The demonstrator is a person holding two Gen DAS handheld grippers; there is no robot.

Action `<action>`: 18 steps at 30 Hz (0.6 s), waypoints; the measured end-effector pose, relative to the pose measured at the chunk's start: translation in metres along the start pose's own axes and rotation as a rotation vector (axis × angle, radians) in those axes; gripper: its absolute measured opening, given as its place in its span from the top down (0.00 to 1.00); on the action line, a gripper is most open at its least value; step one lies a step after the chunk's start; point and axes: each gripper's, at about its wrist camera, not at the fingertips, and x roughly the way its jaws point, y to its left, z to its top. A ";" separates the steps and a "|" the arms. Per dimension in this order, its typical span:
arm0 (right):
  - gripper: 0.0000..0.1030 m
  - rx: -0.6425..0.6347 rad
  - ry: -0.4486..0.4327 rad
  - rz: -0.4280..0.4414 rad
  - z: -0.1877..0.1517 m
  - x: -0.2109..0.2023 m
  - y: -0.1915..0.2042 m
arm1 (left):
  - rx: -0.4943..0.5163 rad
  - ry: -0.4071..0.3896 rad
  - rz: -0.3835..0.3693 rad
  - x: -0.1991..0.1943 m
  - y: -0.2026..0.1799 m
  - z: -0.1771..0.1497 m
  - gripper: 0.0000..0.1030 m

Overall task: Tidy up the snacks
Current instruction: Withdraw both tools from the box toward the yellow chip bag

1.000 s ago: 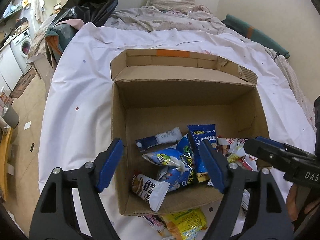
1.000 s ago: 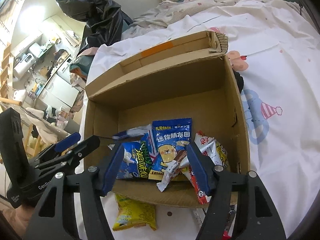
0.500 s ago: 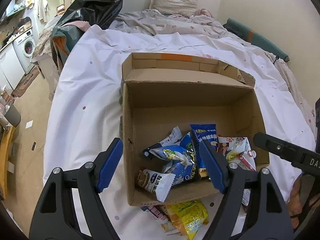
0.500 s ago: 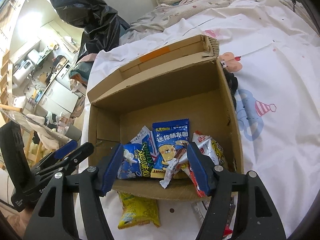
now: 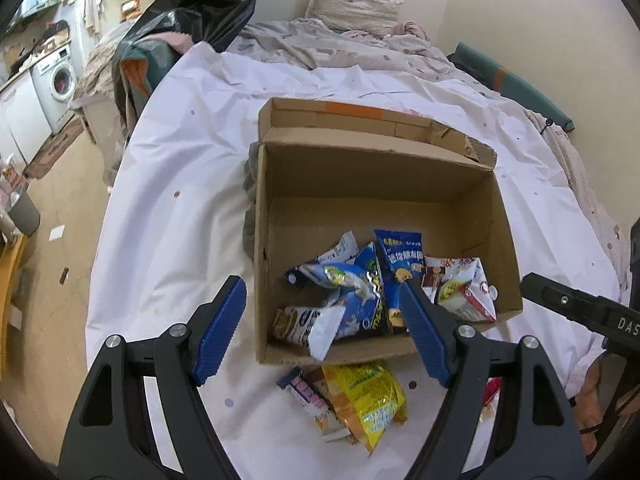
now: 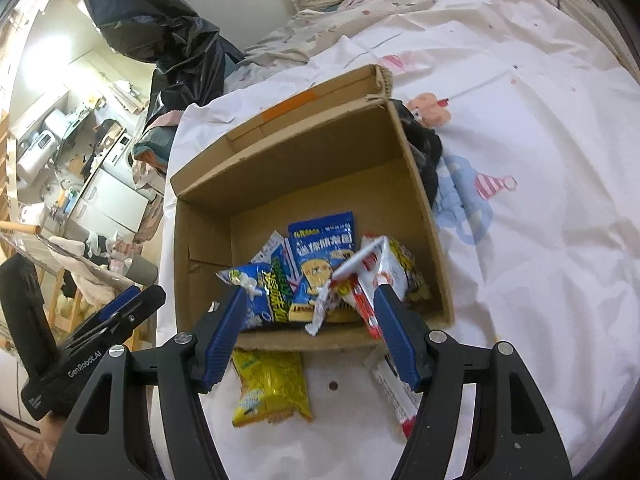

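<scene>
An open cardboard box point(image 5: 260, 264) point(image 6: 416, 184) stands on the white bed sheet, with several snack packets heaped at its near end, a blue packet point(image 5: 402, 258) point(image 6: 322, 236) among them. On the sheet just in front of the box lie a yellow packet point(image 5: 368, 404) point(image 6: 272, 388), a pink-and-white bar point(image 5: 308, 396) and a red-and-white bar point(image 6: 396, 400). My left gripper point(image 5: 324, 328) hangs open and empty above the box's near left corner. My right gripper point(image 6: 310, 336) is open and empty over the near wall.
A dark cloth point(image 6: 424, 148) is tucked against the box's side. A black plastic bag point(image 5: 200, 8) and a pillow point(image 5: 352, 4) sit at the far end of the bed. The bed edge drops to the floor point(image 5: 60, 240) on the left, near a washing machine point(image 5: 60, 76).
Both grippers have drawn back from the box and slightly up. The box looks smaller, and more of the packets on the sheet in front of it shows. Jaws unchanged.
</scene>
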 end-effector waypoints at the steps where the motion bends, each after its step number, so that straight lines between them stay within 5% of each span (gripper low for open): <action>1: 0.33 0.006 0.000 0.001 -0.003 -0.002 -0.001 | -0.009 0.008 0.000 -0.001 0.002 -0.002 0.26; 18: 0.33 0.064 0.030 -0.012 -0.033 -0.016 -0.015 | -0.065 0.075 0.004 -0.005 0.015 -0.037 0.26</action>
